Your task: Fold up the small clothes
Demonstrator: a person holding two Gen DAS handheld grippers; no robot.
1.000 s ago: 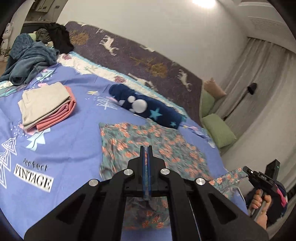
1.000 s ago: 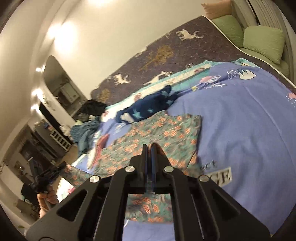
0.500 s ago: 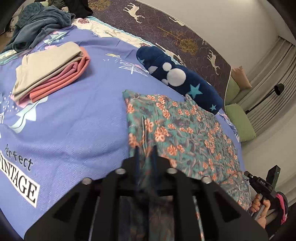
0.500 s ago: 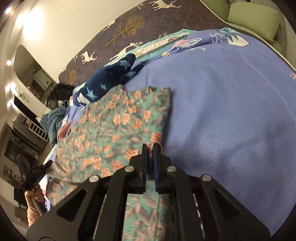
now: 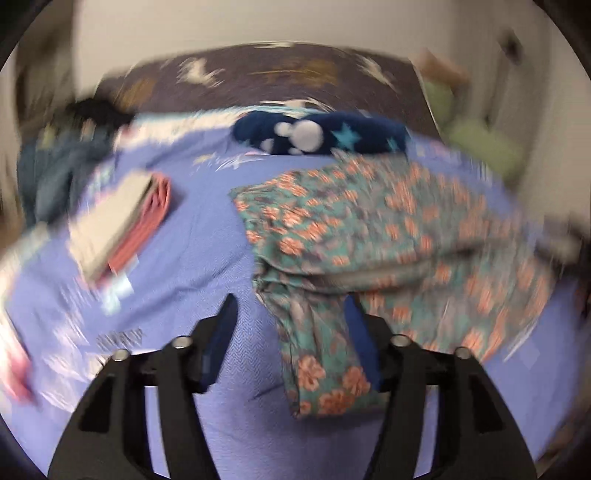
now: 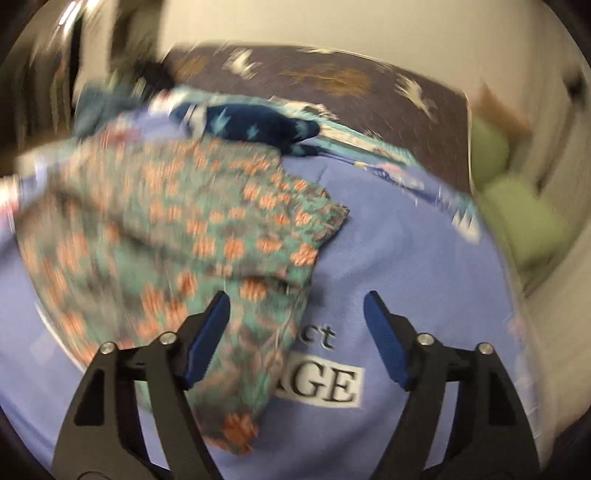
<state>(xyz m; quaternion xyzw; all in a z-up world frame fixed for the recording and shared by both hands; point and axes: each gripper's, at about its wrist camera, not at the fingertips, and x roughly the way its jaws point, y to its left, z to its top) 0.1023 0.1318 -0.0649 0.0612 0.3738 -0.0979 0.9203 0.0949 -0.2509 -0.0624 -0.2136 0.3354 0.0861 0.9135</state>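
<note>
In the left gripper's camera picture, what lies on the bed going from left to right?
Crumpled grey-blue clothes heap → folded beige and pink clothes stack → teal garment with orange flowers → green cushions past the bed's right edge.

This is a bedroom in a home. A big bed with a purple-blue bedspread [image 5: 192, 258] fills the view ahead of the fingers. Past the fingertips lies a dark blanket with deer on it [image 5: 258, 77], against a plain wall [image 5: 221, 26]. Off to the right of the fingers sit green pillows [image 6: 524, 218]. The blurry heap far left is probably clothes [image 5: 55, 166].
</note>
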